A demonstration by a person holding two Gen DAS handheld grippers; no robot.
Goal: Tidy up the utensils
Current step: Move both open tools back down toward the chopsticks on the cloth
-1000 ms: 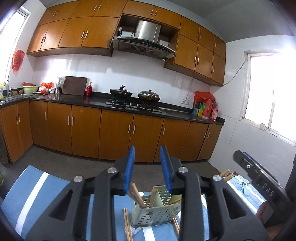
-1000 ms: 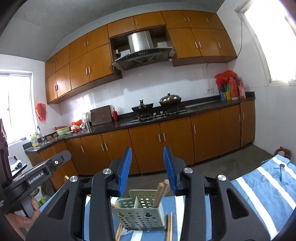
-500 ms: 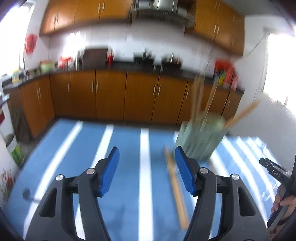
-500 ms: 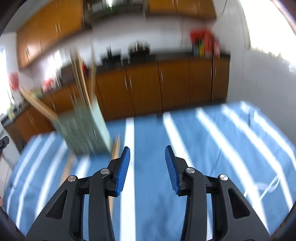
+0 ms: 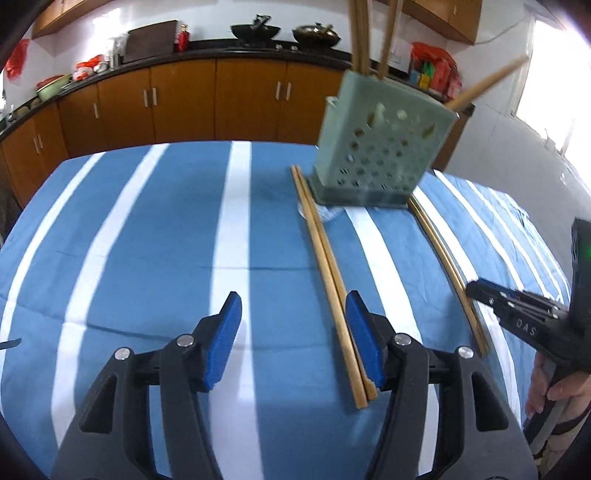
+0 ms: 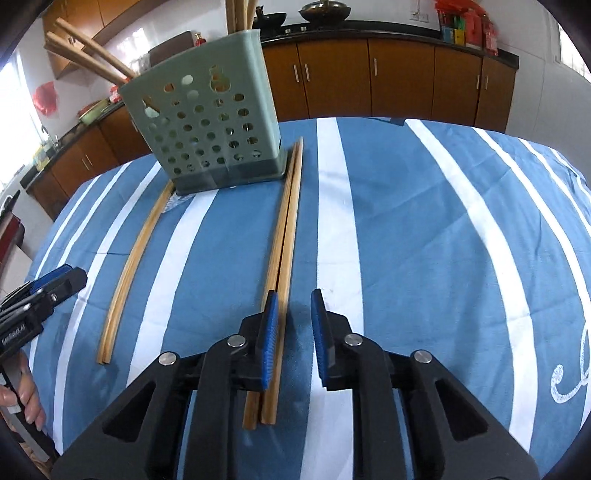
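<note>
Both grippers are pointed steeply down at a blue cloth with white stripes that covers a table. On the left gripper the blue-padded jaws stand apart with only cloth between them; they were closing slightly over the last half second. One pair of wooden chopsticks lies just beside its right finger, on the inner side: the near ends are seen at the lower tip of that pad, though contact cannot be told. From there the pair runs ahead to the base of a pale green perforated utensil holder, which stands ahead and to the right of this gripper with more chopsticks standing in it.

On the right gripper the jaws are narrower, having just been closing, yet a gap is left and nothing is pressed by the pads. A second pair of chopsticks lies along its left finger, the near ends passing under that finger, and nothing but cloth is seen in the gap. The same holder stands ahead and to the left of this gripper, touching the far ends of that pair.

Each pair is seen from the other camera too, lying well out to the side, near the opposite gripper. A hand is seen on the right gripper's handle.
</note>
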